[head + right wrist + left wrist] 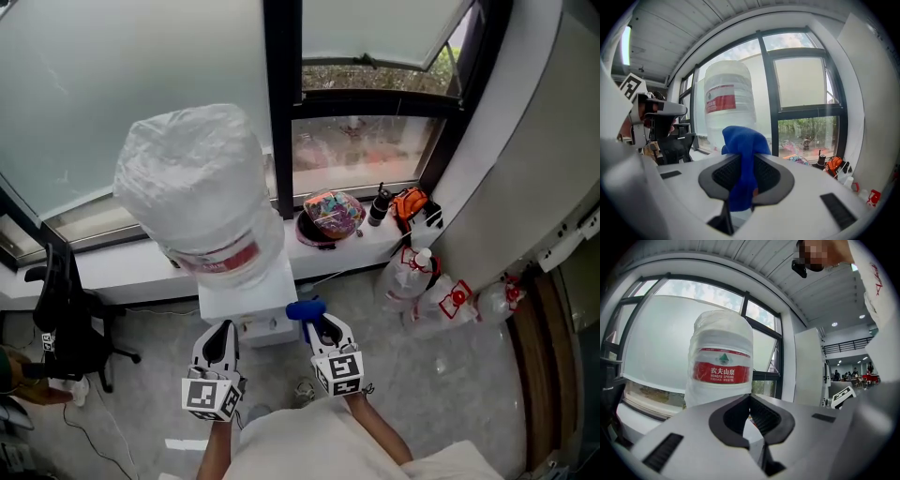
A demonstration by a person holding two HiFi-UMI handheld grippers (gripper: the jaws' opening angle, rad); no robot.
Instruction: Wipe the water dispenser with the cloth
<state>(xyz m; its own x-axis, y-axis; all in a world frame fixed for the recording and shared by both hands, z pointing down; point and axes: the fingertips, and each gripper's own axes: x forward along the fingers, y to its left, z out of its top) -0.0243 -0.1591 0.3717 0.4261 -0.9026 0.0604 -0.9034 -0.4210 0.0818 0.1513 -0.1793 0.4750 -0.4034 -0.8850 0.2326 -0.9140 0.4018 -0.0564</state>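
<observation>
The blue cloth (742, 157) sits clamped in the right gripper (321, 325), at 3 o'clock of the white water dispenser (246, 302) in the head view. A wrapped bottle (192, 183) tops the dispenser. The left gripper (222, 339), jaws together and empty, hangs at the dispenser's 6 o'clock.

left gripper (222, 330): jaws together, empty | right gripper (325, 329): clamped on cloth (304, 309)

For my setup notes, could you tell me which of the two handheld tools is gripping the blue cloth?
The right tool: a crumpled blue cloth is clamped between its jaws, whereas the left tool has nothing between its jaws.
</observation>
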